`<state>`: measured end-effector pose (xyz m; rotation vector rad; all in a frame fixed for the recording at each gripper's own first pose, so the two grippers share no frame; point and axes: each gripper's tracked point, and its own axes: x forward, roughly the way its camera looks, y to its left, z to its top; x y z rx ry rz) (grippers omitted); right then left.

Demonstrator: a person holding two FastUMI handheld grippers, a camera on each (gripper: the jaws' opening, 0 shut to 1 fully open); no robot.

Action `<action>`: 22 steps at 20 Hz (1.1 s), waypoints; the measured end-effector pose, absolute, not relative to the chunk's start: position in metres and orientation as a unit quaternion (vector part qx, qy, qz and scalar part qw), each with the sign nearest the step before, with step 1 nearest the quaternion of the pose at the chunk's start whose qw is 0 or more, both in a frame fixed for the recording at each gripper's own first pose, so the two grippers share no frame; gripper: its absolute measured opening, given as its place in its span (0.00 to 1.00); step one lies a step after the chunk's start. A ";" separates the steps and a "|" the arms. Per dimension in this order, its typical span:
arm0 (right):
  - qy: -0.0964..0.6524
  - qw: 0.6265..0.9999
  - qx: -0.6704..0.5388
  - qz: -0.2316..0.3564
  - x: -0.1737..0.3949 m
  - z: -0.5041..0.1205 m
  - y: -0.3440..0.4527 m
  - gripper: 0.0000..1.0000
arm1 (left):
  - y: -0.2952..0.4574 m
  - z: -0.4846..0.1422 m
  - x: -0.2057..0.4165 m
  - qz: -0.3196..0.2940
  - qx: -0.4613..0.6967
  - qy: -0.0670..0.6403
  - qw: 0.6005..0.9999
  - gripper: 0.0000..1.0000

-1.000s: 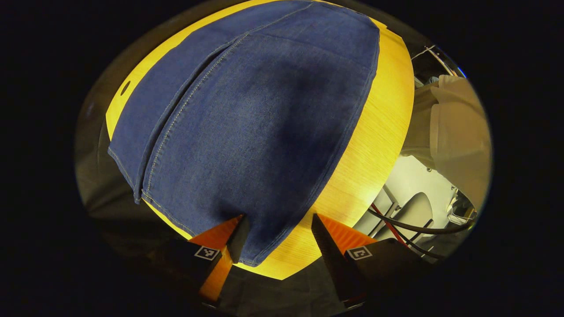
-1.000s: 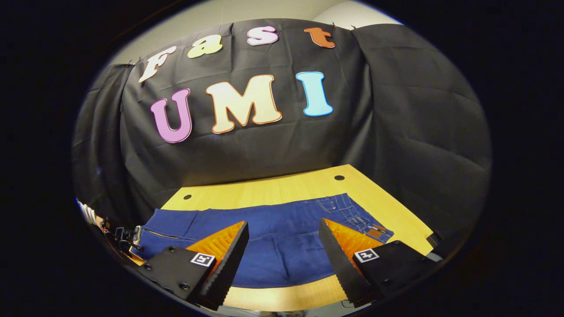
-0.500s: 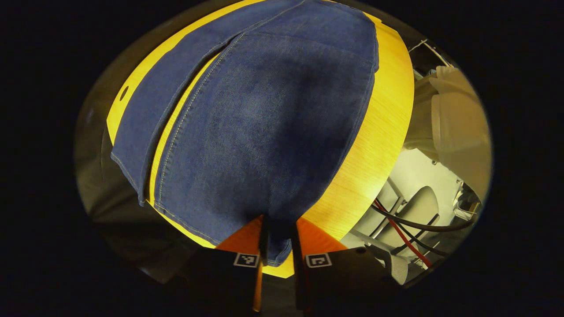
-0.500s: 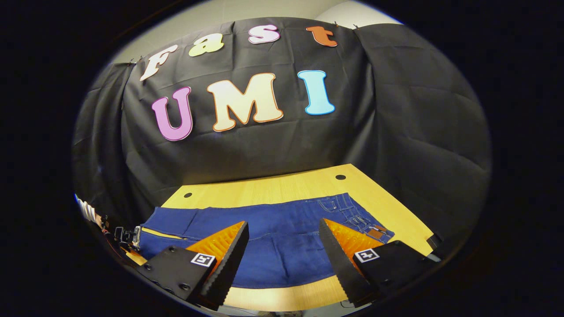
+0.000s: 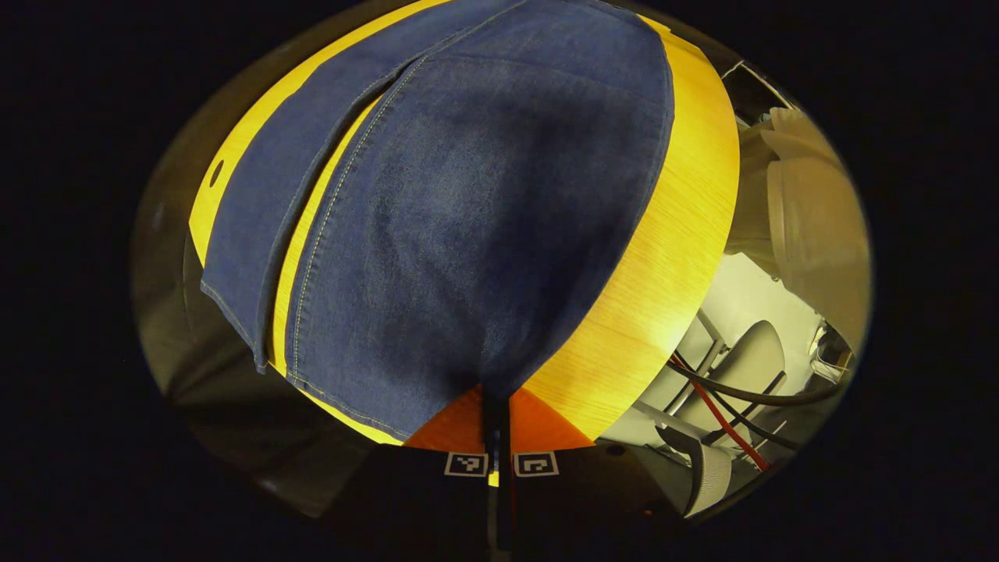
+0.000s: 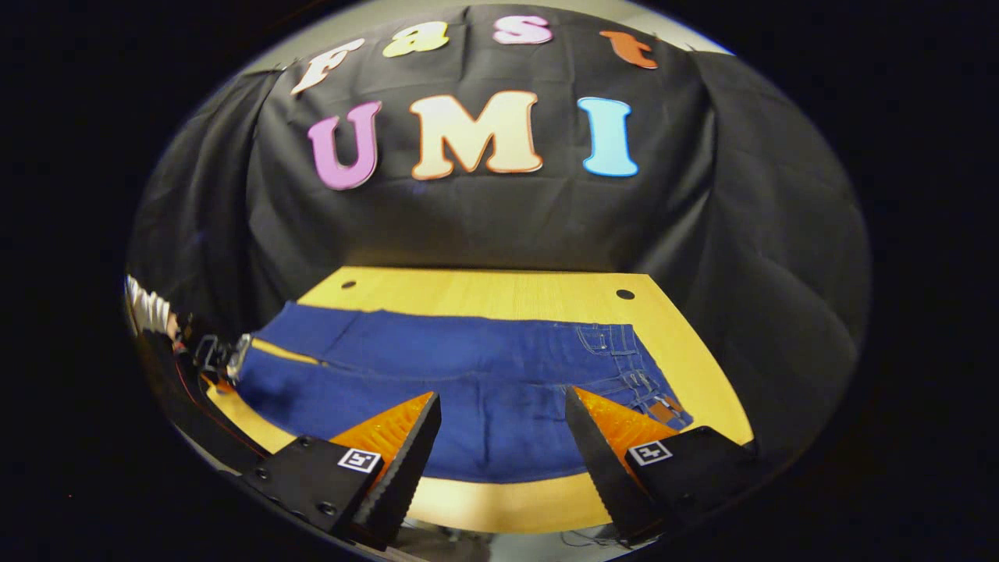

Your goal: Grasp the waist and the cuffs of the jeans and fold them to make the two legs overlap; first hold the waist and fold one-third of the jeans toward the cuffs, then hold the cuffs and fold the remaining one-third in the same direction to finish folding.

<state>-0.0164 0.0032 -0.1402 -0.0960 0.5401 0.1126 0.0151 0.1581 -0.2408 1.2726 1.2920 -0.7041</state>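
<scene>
The jeans (image 6: 468,390) lie spread across the worktop (image 6: 499,293), legs apart, no fold made yet. Low in frame, the left gripper (image 5: 496,406) has its jaws clenched on a cuff; the right gripper (image 6: 503,437) hovers with jaws released near the waist.

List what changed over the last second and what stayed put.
The left gripper closed from open onto the near cuff of the jeans and now pinches it, pulling that leg slightly away from the other. The right gripper tilted a little, staying open above the jeans near the waist. The jeans otherwise stayed flat on the table.
</scene>
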 end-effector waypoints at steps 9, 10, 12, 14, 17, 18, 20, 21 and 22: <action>0.413 0.840 -0.284 0.209 -0.035 -0.228 -0.032 0.99 | 0.156 -0.242 0.018 -0.300 0.558 0.539 0.555 0.00; 0.435 0.818 -0.303 0.222 -0.037 -0.242 -0.040 1.00 | 0.157 -0.242 0.018 -0.302 0.563 0.535 0.552 0.00; 0.468 0.785 -0.323 0.246 -0.033 -0.272 -0.052 1.00 | 0.158 -0.242 0.018 -0.295 0.569 0.533 0.552 0.00; 0.492 0.752 -0.343 0.272 -0.031 -0.296 -0.059 1.00 | 0.158 -0.242 0.018 -0.283 0.569 0.535 0.557 0.00; 0.506 0.701 -0.394 0.312 -0.031 -0.312 -0.067 1.00 | 0.158 -0.242 0.018 -0.265 0.575 0.538 0.557 0.00; 0.510 0.689 -0.399 0.325 -0.032 -0.318 -0.066 1.00 | 0.158 -0.242 0.018 -0.262 0.577 0.540 0.554 0.00; 0.521 0.672 -0.398 0.344 -0.031 -0.324 -0.064 1.00 | 0.157 -0.241 0.017 -0.256 0.576 0.547 0.551 0.00; 0.525 0.668 -0.395 0.349 -0.029 -0.328 -0.066 1.00 | 0.157 -0.242 0.017 -0.255 0.576 0.550 0.549 0.00; 0.528 0.665 -0.393 0.353 -0.026 -0.332 -0.069 1.00 | 0.157 -0.242 0.018 -0.253 0.575 0.553 0.547 0.00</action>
